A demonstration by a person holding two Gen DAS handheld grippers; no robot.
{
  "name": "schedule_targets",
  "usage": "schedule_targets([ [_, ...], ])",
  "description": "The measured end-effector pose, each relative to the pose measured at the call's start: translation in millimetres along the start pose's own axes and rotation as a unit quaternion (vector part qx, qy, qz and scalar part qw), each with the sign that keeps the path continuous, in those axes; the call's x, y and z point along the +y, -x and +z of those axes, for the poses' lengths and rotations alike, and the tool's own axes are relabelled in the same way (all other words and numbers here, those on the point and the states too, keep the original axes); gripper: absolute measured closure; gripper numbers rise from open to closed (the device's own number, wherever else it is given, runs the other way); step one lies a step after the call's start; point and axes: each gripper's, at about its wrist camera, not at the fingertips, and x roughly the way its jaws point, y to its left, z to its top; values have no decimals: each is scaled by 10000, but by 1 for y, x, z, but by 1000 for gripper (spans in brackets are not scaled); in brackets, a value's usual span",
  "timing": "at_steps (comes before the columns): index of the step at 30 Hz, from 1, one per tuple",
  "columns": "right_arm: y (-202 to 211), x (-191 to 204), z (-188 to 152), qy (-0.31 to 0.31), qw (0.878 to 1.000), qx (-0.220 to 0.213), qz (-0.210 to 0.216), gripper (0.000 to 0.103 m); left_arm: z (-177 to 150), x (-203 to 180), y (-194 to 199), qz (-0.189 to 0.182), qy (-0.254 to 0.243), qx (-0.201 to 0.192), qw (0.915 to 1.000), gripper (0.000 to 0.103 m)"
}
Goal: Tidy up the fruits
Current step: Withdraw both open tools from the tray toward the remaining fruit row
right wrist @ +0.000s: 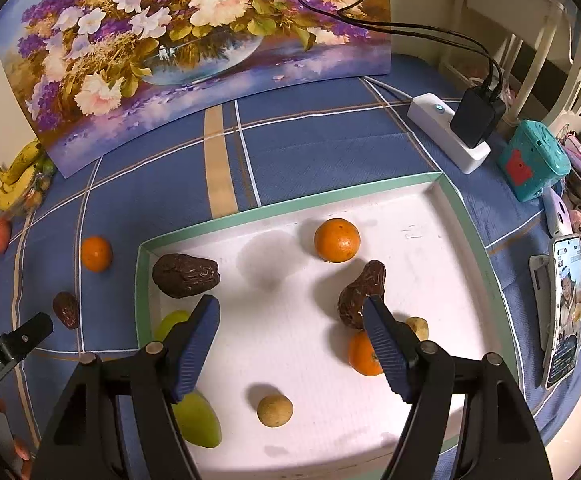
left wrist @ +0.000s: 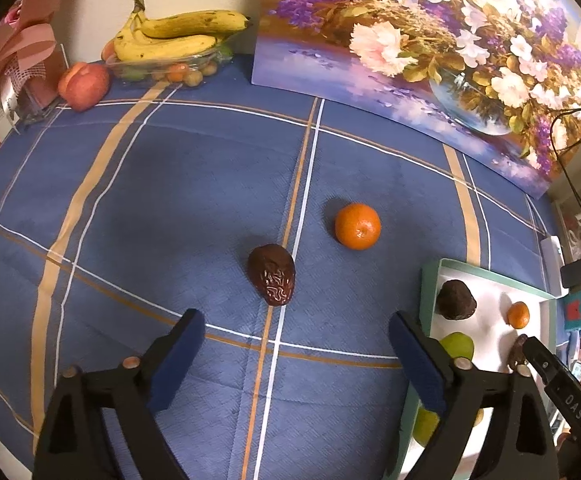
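My worktop (left wrist: pixel 170 208) wears a blue cloth crossed by white and tan lines. On it, out in the open, a wrinkled dark date (left wrist: pixel 271 280) lies near a mandarin (left wrist: pixel 357 226), the two apart. A green-rimmed white tray (right wrist: pixel 290 205) sits to the right. Along the back stand a flower painting (left wrist: pixel 410 40), a glass dish of bananas (left wrist: pixel 162 66) and a peach (left wrist: pixel 83 85) just beside it. A white power strip (right wrist: pixel 446 136) and a teal box (right wrist: pixel 532 162) sit beyond the tray.
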Motion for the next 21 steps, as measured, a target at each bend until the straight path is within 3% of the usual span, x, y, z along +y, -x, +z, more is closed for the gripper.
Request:
schedule_targets([
  [7, 0, 3, -1, 108, 9999, -49, -23, 27, 0, 2, 0, 41, 2, -33, 10000, 1],
  [9, 0, 3, -1, 129, 9999, -62, -38, 7, 0, 2, 0, 38, 20, -30, 10000, 0],
  [10, 1, 3, -1, 142, 9999, -84, -47, 6, 0, 2, 0, 32, 25, -31, 10000, 0],
  [21, 7, 10, 0, 273, 9986, -443, 23, 6, 1, 10, 1, -4, 96, -139, 9999, 0],
])
